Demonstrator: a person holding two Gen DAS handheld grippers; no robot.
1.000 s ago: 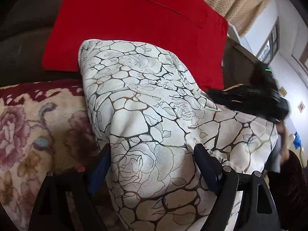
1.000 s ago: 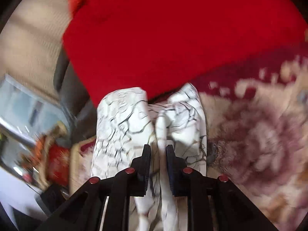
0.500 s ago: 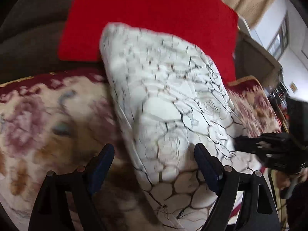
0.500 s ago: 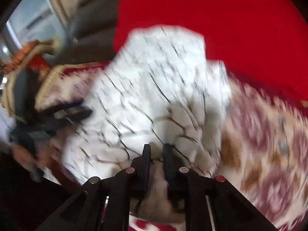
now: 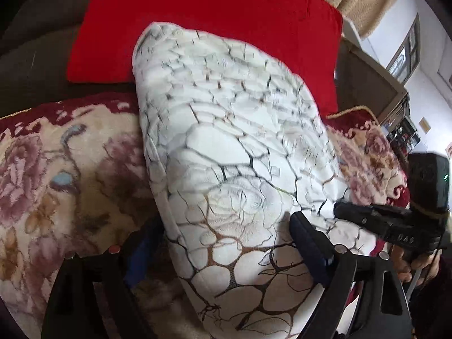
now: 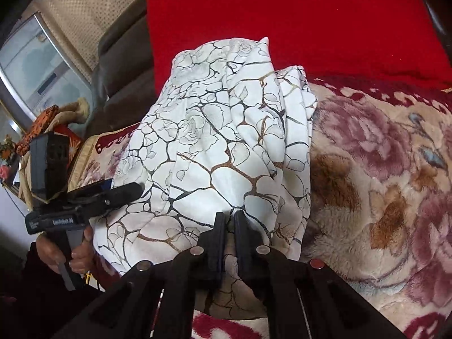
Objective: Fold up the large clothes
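A white cloth (image 5: 231,152) printed with dark and gold cracked lines and roses lies folded in a long bundle on the floral blanket (image 5: 56,186). My left gripper (image 5: 226,234) straddles its near end, jaws wide and opening, with the cloth between the fingers (image 5: 308,243). The right gripper (image 6: 229,220) is shut on the cloth's (image 6: 214,147) near edge. In the right wrist view the left gripper (image 6: 124,188) shows at the bundle's left side, held by a hand (image 6: 56,251). From the left wrist view the right gripper (image 5: 341,207) touches the cloth's right edge.
A big red cushion (image 5: 214,19) leans on the dark sofa back (image 5: 31,56) behind the cloth. The blanket (image 6: 381,175) spreads wide to the right. A beige curtain (image 6: 84,11), a window (image 6: 34,65) and cluttered shelves (image 5: 406,138) stand beyond the sofa's ends.
The right gripper has swung across and down with the cloth's edge, closing tighter on it. The cloth has shifted into a longer bundle. The left gripper has hardly moved.
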